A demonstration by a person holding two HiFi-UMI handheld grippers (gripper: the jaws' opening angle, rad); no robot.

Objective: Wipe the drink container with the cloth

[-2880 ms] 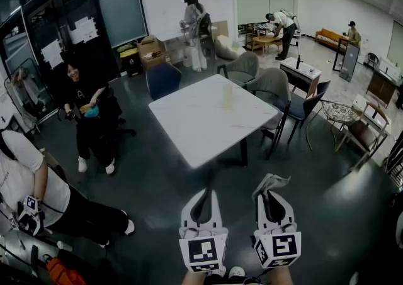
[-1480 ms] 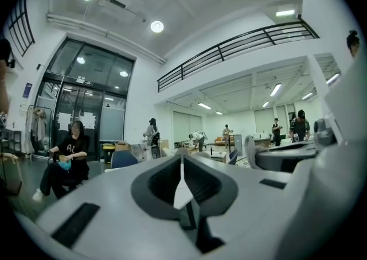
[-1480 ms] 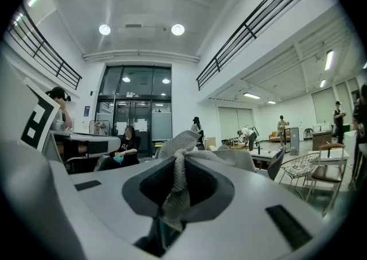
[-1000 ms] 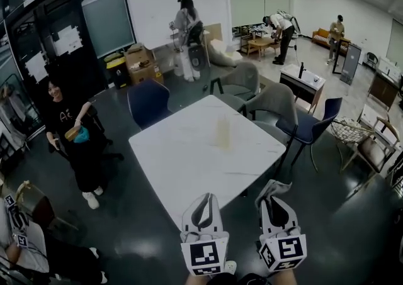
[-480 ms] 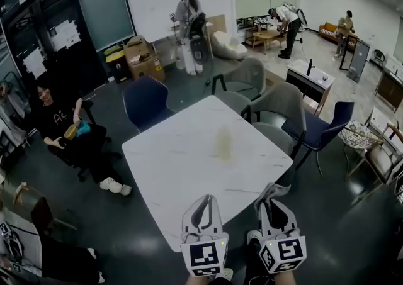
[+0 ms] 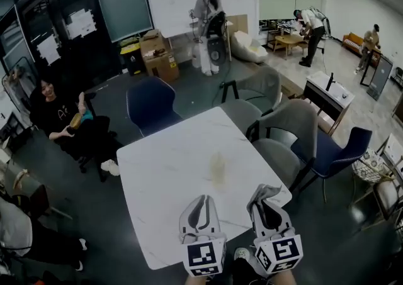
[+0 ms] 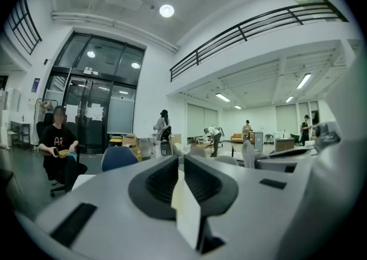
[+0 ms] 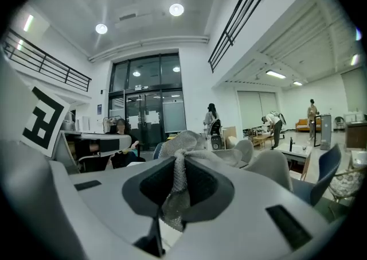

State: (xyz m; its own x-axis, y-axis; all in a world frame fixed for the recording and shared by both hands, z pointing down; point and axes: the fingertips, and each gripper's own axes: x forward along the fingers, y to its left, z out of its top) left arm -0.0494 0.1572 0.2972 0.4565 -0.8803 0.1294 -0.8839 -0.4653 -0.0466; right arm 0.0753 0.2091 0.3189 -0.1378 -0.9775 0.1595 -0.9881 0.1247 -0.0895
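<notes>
Container [image 6: 218, 169] stands on the worktop [image 6: 157, 177], ahead of both grippers.
Left gripper [image 6: 202, 200] fingers pressed together, empty; right gripper [image 6: 265, 201] fingers clamp the cloth [image 6: 269, 189].

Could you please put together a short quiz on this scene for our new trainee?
1. Which gripper holds the cloth? A) left gripper B) right gripper
2. True or false: the drink container stands on the white table.
3. Fill in: the left gripper's jaws are ____, with nothing between them.
Key: 1 B; 2 true; 3 shut.
</notes>
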